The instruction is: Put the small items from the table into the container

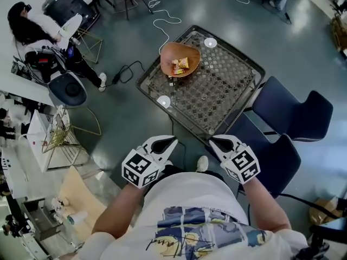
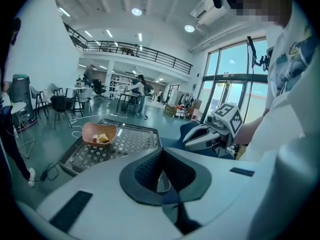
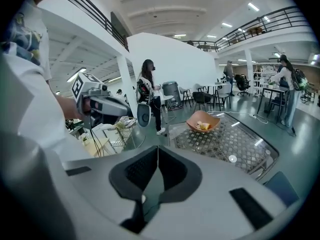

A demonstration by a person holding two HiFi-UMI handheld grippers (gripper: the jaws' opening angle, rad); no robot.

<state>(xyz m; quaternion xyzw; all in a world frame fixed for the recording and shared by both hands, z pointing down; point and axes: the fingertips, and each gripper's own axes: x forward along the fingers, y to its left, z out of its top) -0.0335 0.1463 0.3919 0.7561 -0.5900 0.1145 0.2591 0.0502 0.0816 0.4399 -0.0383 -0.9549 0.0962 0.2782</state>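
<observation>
Jaws on my left gripper [image 2: 161, 154] are pressed together with nothing between them, and those of my right gripper [image 3: 158, 151] are shut the same way, also empty. I hold both close in front of my chest, tips pointing ahead and somewhat down, side by side but not touching, well short of the dark-framed, glass-topped table with a lattice pattern [image 1: 217, 91]. On the far part of that table sits the shallow orange-brown bowl [image 1: 168, 56], and the small items, yellow and orange snack packets [image 1: 180, 65], lie inside it in a little heap. To my right, just beside the table, stand two dark blue padded chairs [image 1: 293, 112] — one behind the other.
</observation>
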